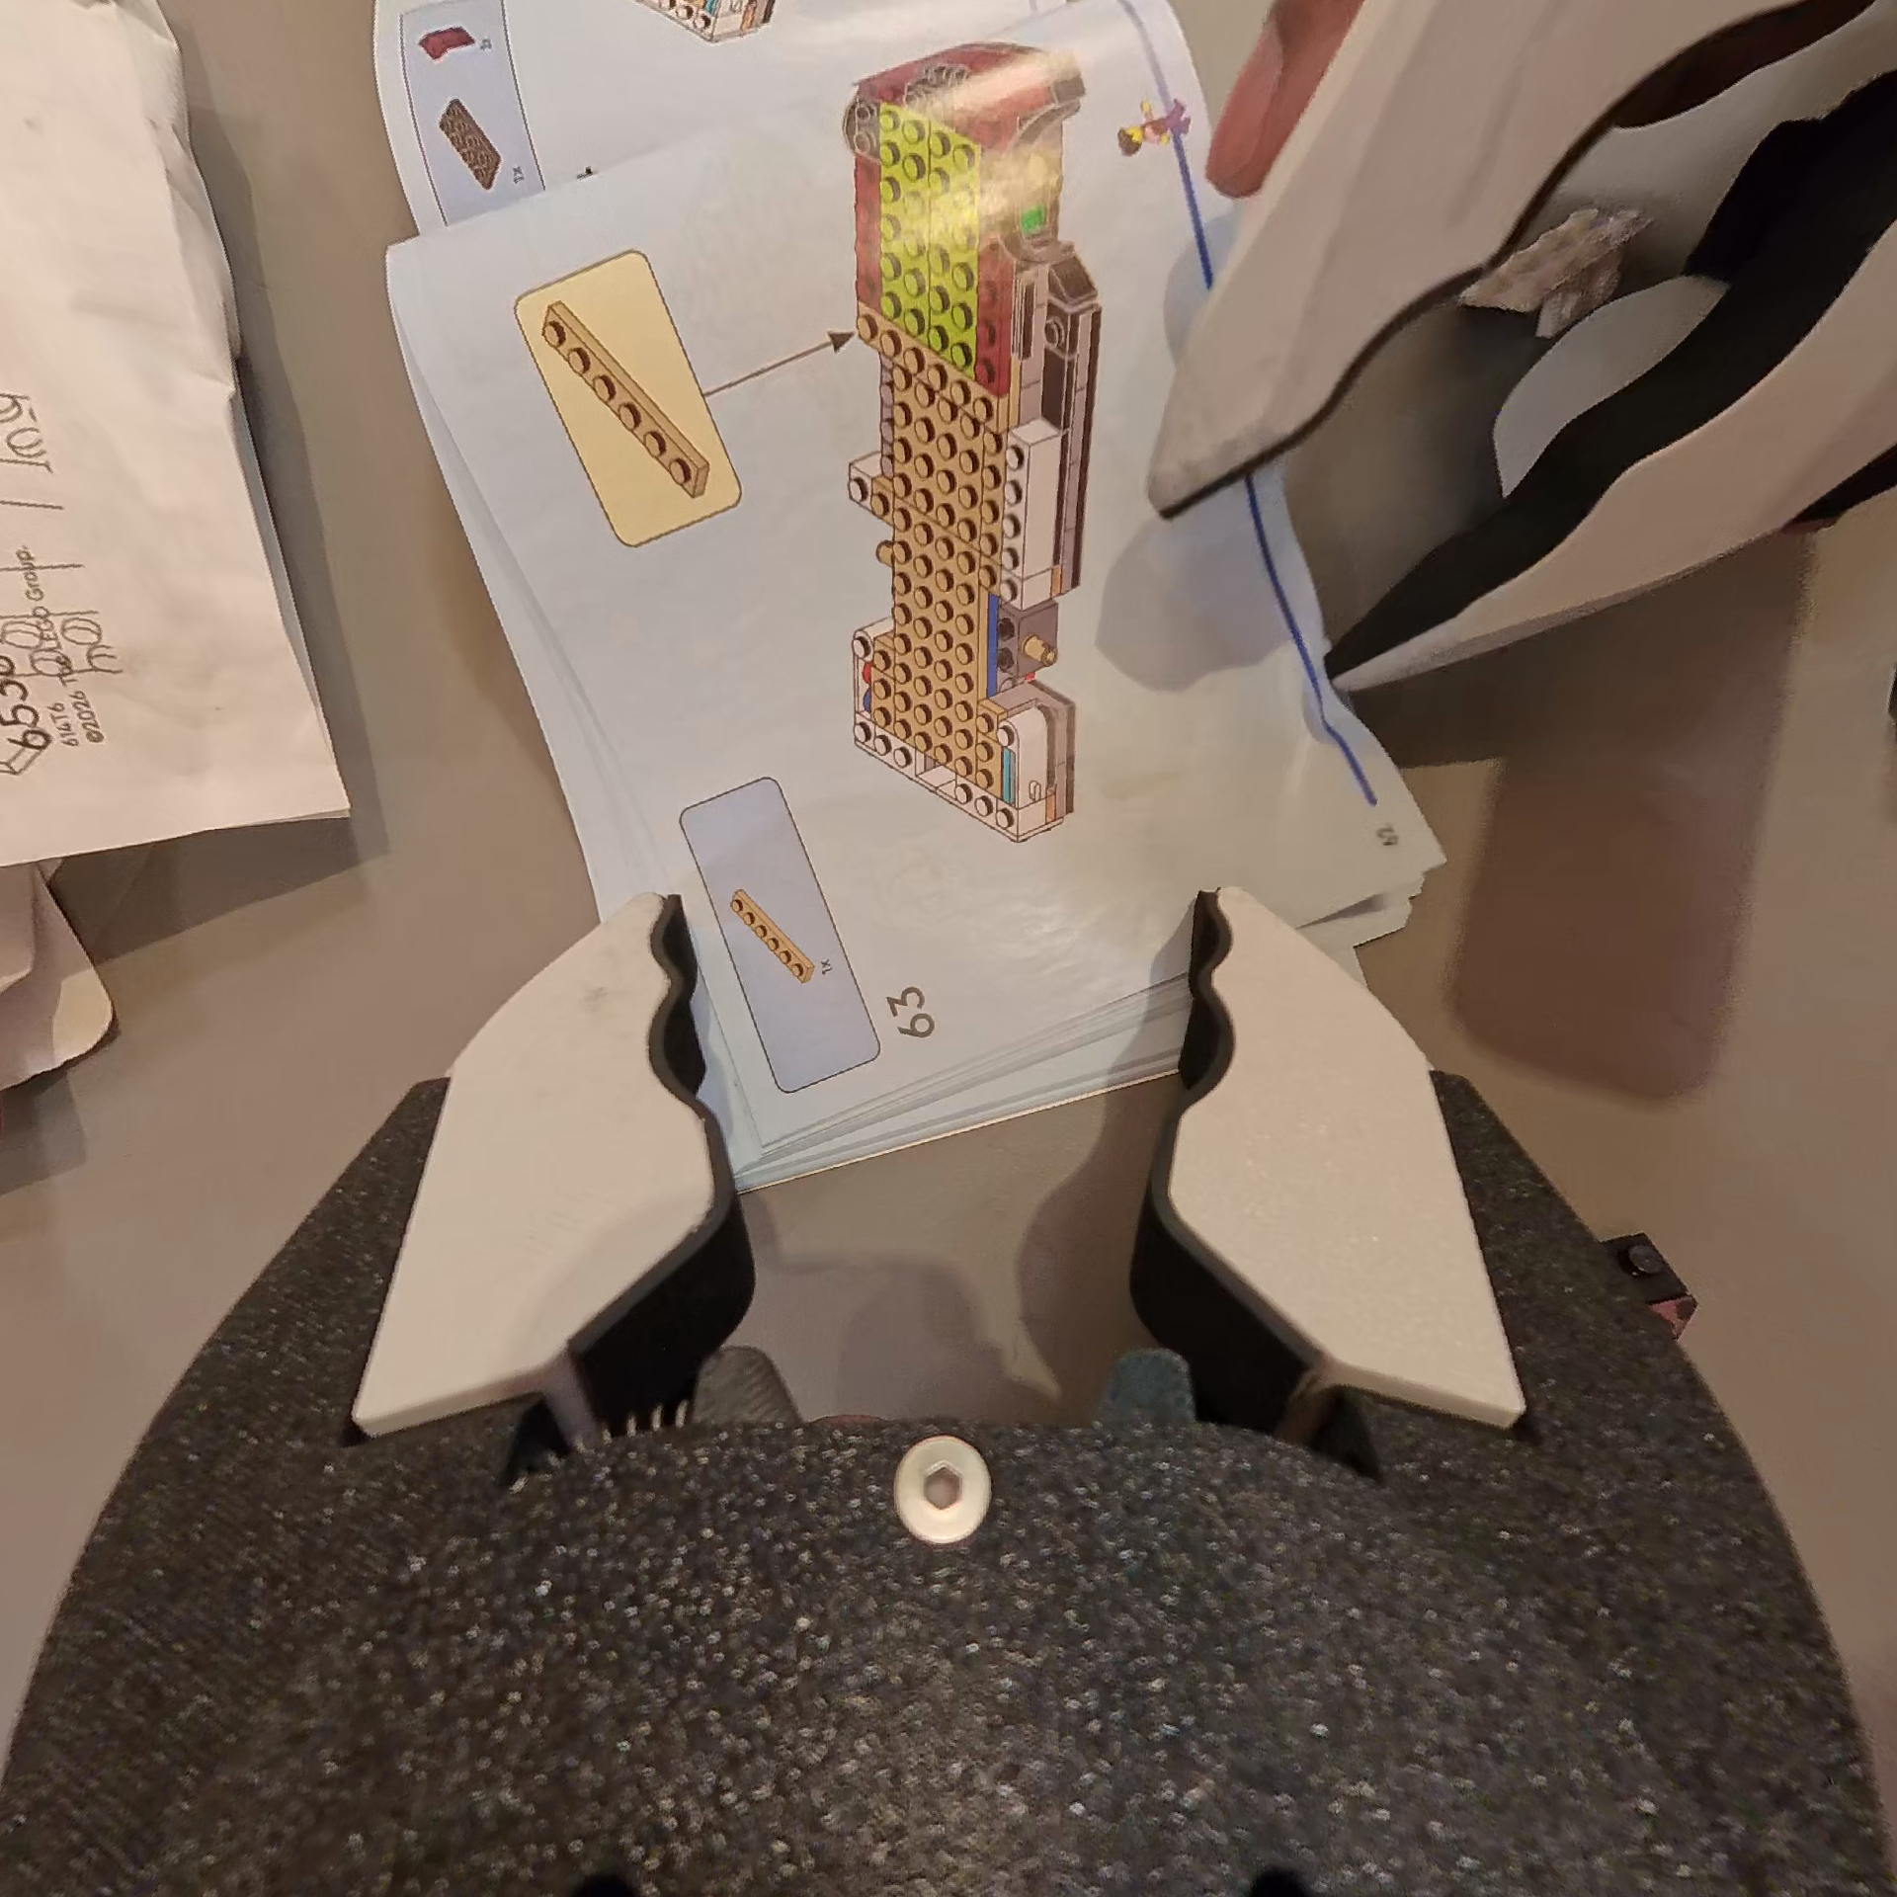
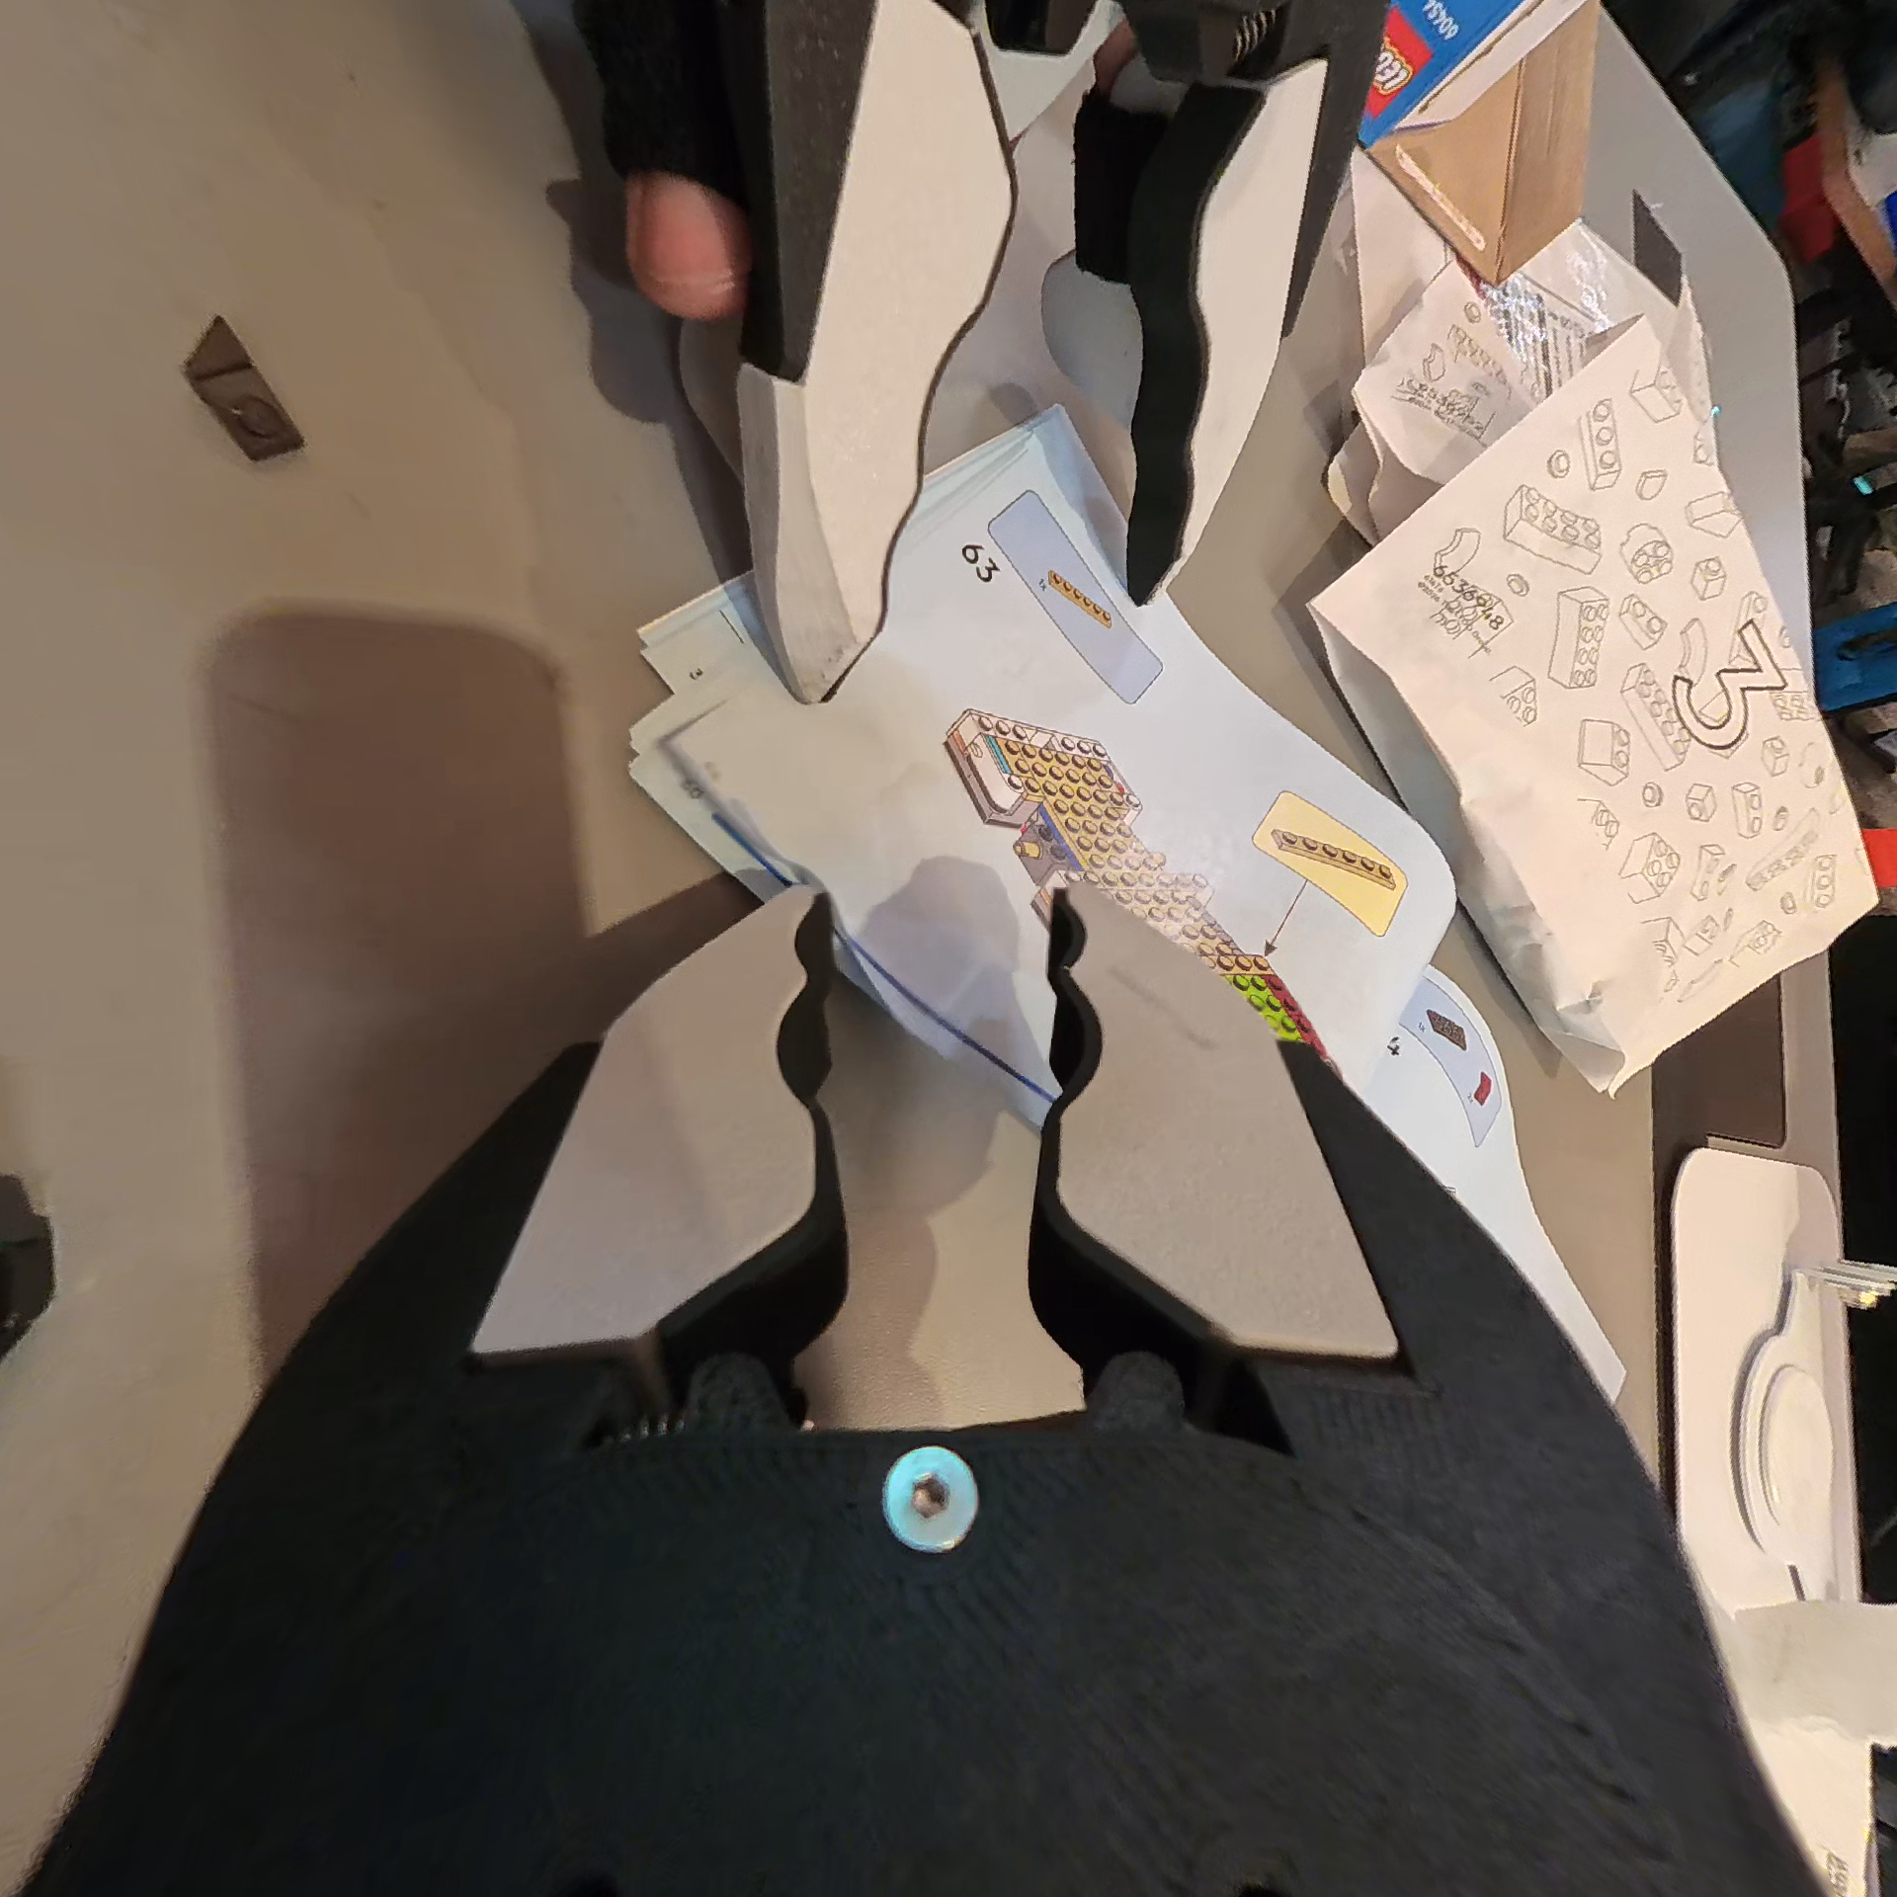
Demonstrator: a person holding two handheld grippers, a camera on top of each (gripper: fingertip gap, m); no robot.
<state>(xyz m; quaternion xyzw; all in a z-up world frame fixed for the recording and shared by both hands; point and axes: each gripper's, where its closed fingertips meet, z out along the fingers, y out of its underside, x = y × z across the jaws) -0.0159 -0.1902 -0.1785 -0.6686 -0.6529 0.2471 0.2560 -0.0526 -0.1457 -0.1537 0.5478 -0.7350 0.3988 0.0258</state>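
- The left gripper (image 1: 944,903) is held with fingers wide apart, bare, over the open instruction booklet (image 1: 924,667) on the tabletop (image 1: 205,1181).
- The right gripper (image 2: 934,903) is held with fingers partly apart, bare, above the booklet's opposite edge.
- A printed paper bag (image 2: 1601,719) is seen beside the booklet.

Left gripper (image 1: 944,924) low over near edge of open instruction booklet (image 1: 780,636), fingers wide apart, nothing between pads. Booklet flat on tan worktop (image 1: 257,1027), pages fanned at corner; top page shows brick-model drawing and a tan plate part. Right gripper (image 1: 1263,585) entering from upper right, tilted, fingertips (image 1: 1191,482) just over booklet's right edge by a blue line; contact unclear. White printed paper bag (image 1: 113,431) at left, apart from booklet.
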